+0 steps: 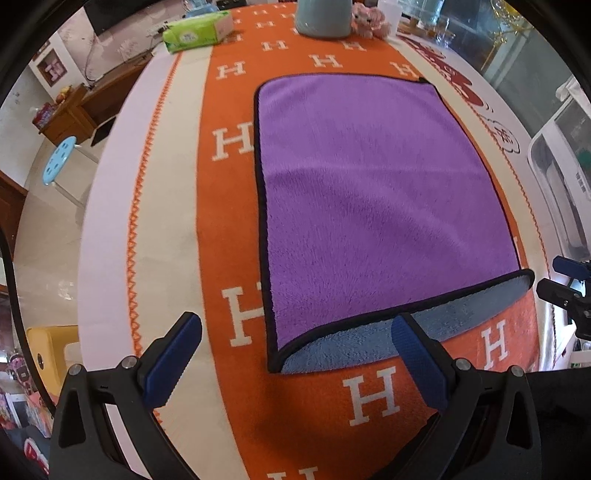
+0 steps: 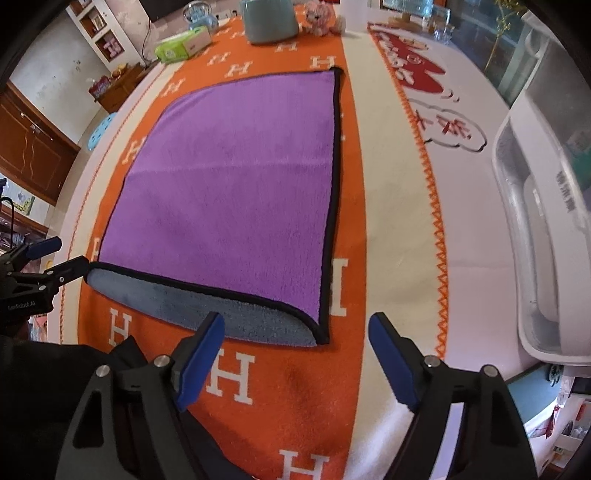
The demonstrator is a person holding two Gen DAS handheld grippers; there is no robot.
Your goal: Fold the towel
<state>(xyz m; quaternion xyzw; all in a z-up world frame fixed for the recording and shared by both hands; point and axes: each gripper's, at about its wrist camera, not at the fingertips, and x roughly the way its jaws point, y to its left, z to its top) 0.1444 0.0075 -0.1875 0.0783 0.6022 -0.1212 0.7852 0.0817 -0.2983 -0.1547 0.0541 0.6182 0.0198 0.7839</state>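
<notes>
- The purple towel (image 1: 376, 199) lies flat on the orange H-patterned cloth (image 1: 229, 236) covering the counter (image 2: 476, 206), its near edge turned over to show a grey-blue underside (image 2: 207, 306).
- The left claw (image 1: 295, 354) is spread wide, holding nothing, above the towel's near left corner.
- The right claw (image 2: 295, 354) is likewise wide apart and empty, near the towel's near right corner.
- At the far end stand a green tissue pack (image 1: 197, 31), a pale teal pot (image 2: 269, 20) and a pink plush toy (image 2: 321, 16).
</notes>
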